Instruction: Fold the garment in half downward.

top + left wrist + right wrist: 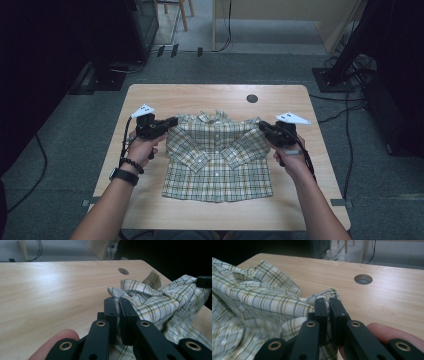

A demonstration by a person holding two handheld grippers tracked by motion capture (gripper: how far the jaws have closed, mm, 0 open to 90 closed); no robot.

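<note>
A small plaid shirt (pixel 217 157) in green, yellow and white lies front up on the wooden table (pixel 200 97), sleeves folded across its chest. My left gripper (pixel 173 121) is shut on the shirt's left shoulder, my right gripper (pixel 262 125) on its right shoulder. In the left gripper view the black jaws pinch the plaid shirt (pixel 150 302) at my left gripper (pixel 117 307), and the shoulder fabric bunches upward. The right gripper view has the shirt (pixel 257 302) clamped the same way in my right gripper (pixel 328 305). Both shoulders are lifted off the table.
A round cable hole (pixel 252 98) sits in the table behind the collar. Bare wood lies behind the shirt and on both sides. Cables and dark equipment stands (pixel 345 70) crowd the grey carpet around the table.
</note>
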